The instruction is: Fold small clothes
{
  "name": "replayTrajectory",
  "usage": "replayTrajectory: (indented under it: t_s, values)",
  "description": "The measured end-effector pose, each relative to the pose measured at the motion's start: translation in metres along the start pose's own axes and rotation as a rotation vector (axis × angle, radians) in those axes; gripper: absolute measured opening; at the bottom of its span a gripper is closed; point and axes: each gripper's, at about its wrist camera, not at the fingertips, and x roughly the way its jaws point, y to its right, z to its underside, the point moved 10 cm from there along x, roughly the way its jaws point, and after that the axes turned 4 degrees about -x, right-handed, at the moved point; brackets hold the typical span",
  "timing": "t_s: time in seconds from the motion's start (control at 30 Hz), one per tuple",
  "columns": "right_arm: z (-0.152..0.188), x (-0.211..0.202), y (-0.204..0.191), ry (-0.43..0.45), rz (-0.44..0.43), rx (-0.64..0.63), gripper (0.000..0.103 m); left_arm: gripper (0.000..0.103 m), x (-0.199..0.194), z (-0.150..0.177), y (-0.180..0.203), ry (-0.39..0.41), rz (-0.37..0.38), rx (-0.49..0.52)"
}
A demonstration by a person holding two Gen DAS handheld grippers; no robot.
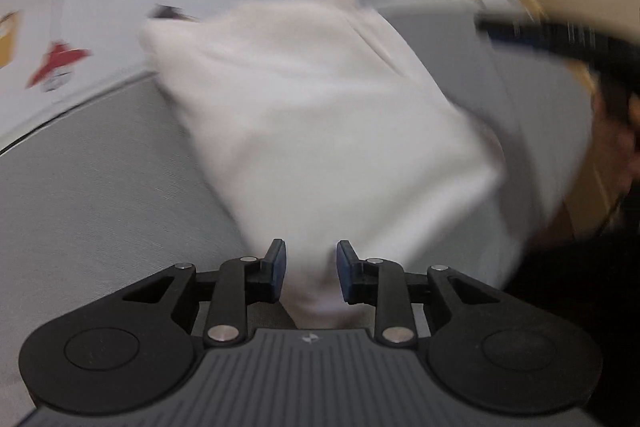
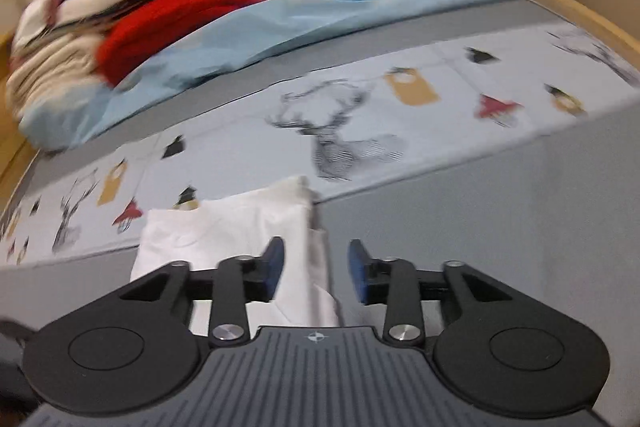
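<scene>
A white garment (image 1: 320, 115) lies folded on the grey bed surface (image 1: 100, 187), blurred in the left wrist view. Its near corner is bunched between the blue pads of my left gripper (image 1: 311, 263), which is shut on it. In the right wrist view the same white garment (image 2: 224, 227) lies under and ahead of my right gripper (image 2: 316, 263). That gripper is open: the garment's right edge runs up between its jaws, touching neither pad, with grey bed showing beside the right one.
A pale sheet printed with deer and tags (image 2: 340, 139) crosses the bed beyond the garment. Behind it lie a light blue blanket (image 2: 280, 27) and a pile of clothes with a red one (image 2: 172, 15). A wooden bed rail (image 2: 580, 7) borders the right.
</scene>
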Motion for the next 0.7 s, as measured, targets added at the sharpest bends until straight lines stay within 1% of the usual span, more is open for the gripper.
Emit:
replayTrajectory:
  t_s: [0.07, 0.13, 0.17, 0.2, 0.3, 0.33, 0.4, 0.43, 0.47, 0.57, 0.7]
  values:
    - [0.005, 0.018, 0.000, -0.019, -0.005, 0.001, 0.042, 0.031, -0.002, -0.011, -0.019, 0.040, -0.019, -0.107]
    - [0.011, 0.040, 0.000, -0.092, 0.019, 0.052, 0.042, 0.031, -0.005, -0.020, -0.041, 0.083, -0.047, -0.202]
    - [0.008, 0.047, -0.001, -0.083, 0.000, 0.086, 0.042, 0.031, -0.006, -0.026, -0.052, 0.103, -0.056, -0.258]
    - [0.005, 0.053, -0.002, -0.078, -0.015, 0.100, 0.042, 0.031, -0.005, -0.038, -0.055, 0.122, -0.056, -0.311]
    - [0.003, 0.076, 0.003, -0.090, 0.051, 0.074, 0.042, 0.031, -0.010, -0.056, -0.074, 0.196, -0.024, -0.470]
    - [0.002, 0.083, 0.004, -0.096, 0.052, 0.085, 0.042, 0.032, -0.010, -0.062, -0.077, 0.206, -0.015, -0.508]
    - [0.001, 0.094, 0.006, -0.111, 0.007, 0.136, 0.040, 0.032, -0.014, -0.074, -0.080, 0.258, 0.016, -0.541]
    - [0.000, 0.097, 0.005, -0.113, -0.025, 0.157, 0.025, 0.032, -0.017, -0.078, -0.077, 0.281, 0.028, -0.540]
    - [-0.002, 0.099, 0.004, -0.111, -0.044, 0.169, 0.002, 0.032, -0.016, -0.083, -0.075, 0.286, 0.030, -0.540]
    - [-0.014, 0.092, 0.015, -0.053, -0.018, 0.201, 0.002, 0.031, -0.014, -0.098, -0.072, 0.316, 0.044, -0.537]
    - [-0.010, 0.094, 0.028, -0.080, 0.042, 0.209, 0.002, 0.029, -0.012, -0.106, -0.053, 0.354, 0.092, -0.499]
